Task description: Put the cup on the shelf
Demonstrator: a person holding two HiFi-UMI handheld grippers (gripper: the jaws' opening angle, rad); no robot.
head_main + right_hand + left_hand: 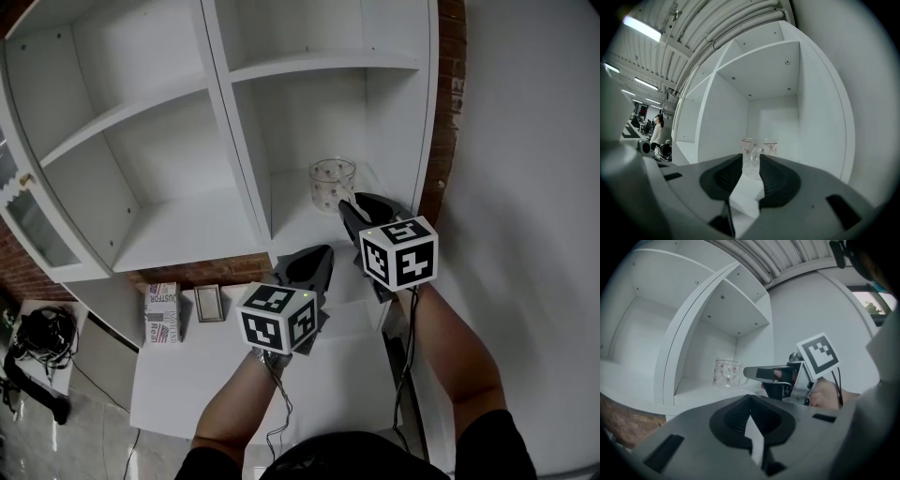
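Nearest, the left hand-held gripper [314,264], black-jawed and carrying a cube of square markers, points level with its jaws closed together on nothing. Just beyond it, the right hand-held gripper [347,208] reaches into the lower right compartment of the white shelf unit [291,220]. Its jaws stand slightly apart. In the gap between them shows the handle of the clear glass cup with small printed motifs [332,182], with no pad visibly pressing on it. The cup stands upright on that compartment's floor, near its front edge.
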